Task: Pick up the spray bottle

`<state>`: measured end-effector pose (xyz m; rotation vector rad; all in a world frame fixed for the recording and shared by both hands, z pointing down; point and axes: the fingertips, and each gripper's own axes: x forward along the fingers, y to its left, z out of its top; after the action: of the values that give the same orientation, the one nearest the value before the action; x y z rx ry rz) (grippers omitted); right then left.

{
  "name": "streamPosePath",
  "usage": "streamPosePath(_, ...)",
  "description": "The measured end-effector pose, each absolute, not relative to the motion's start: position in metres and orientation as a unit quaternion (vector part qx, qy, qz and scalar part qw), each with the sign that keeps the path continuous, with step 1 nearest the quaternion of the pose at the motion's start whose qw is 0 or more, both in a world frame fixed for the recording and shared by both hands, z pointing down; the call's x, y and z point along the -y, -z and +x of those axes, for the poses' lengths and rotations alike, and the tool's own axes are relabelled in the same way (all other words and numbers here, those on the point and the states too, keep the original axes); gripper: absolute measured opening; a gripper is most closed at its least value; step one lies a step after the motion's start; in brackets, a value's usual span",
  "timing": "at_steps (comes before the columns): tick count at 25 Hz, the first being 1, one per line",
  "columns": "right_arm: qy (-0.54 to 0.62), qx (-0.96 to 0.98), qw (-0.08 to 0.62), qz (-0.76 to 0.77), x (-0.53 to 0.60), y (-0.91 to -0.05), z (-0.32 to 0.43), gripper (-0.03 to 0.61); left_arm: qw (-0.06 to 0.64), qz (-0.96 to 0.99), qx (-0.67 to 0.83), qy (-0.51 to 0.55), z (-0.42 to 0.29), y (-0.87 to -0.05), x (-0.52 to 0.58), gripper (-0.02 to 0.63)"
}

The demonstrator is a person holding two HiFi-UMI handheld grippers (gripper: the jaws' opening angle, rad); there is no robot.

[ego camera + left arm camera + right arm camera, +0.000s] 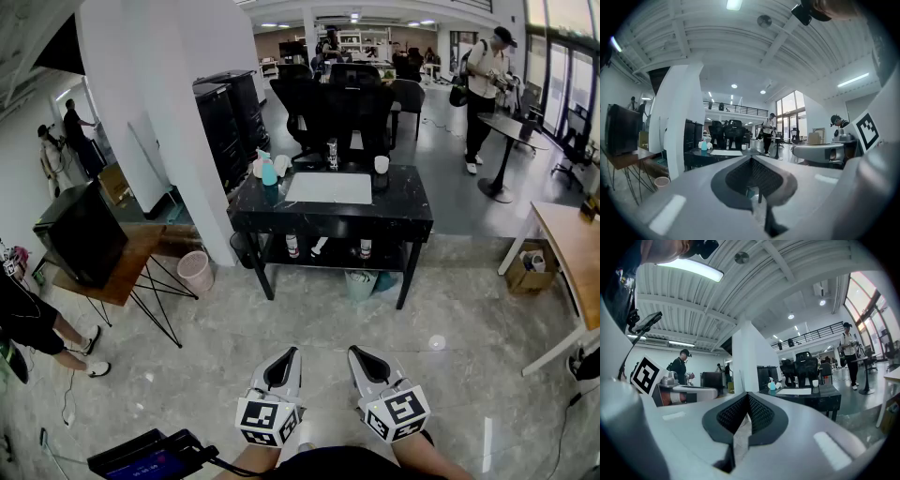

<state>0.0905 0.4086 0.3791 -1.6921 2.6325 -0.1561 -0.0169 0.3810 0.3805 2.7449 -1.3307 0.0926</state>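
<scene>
The spray bottle (268,172), teal with a white head, stands at the far left corner of the black table (412,208), well ahead of me. It shows small in the left gripper view (704,145) and in the right gripper view (772,386). My left gripper (284,356) and right gripper (362,356) hover side by side over the tiled floor, pointing level toward the table and far short of it. Both have their jaws together with nothing between them (751,161) (748,397).
On the table lie a white sheet (329,187), a white cup (381,164) and a dark can (332,154). Black office chairs (333,108) stand behind it. A white pillar (178,112), a pink bin (195,272) and a wooden side table (117,277) are at left. A wooden desk (574,246) is at right.
</scene>
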Motion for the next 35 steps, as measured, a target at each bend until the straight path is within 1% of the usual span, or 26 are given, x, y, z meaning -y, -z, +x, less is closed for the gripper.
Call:
streamPosePath(7,0.054,-0.847,-0.006,-0.529,-0.407,-0.383,0.095,0.023,0.057,0.896,0.439,-0.027,-0.008,-0.384,-0.382,0.001)
streamPosePath(14,0.051,-0.857,-0.010,-0.513,-0.402,-0.378,0.115,0.023,0.063,0.889,0.452,-0.035,0.011,-0.381,-0.376,0.001)
streamPosePath(20,0.058,-0.864,-0.010,-0.501,-0.390,-0.396,0.136,0.025,0.059,0.889,0.451,-0.039,0.036,-0.391,-0.374,0.001)
streamPosePath(23,0.058,-0.868,-0.013,-0.493,-0.379,-0.398,0.132,0.025,0.061,0.886,0.458,-0.034,0.032,-0.392,-0.363,0.001)
streamPosePath(29,0.063,-0.871,-0.022,-0.487,-0.315,-0.419,0.120,0.025,0.075,0.886,0.457,-0.035,0.025,-0.415,-0.303,0.001)
streamPosePath(35,0.060,-0.859,-0.023,-0.508,-0.211,-0.414,0.088,0.025,0.069,0.901,0.427,-0.025,0.002,-0.409,-0.188,0.001)
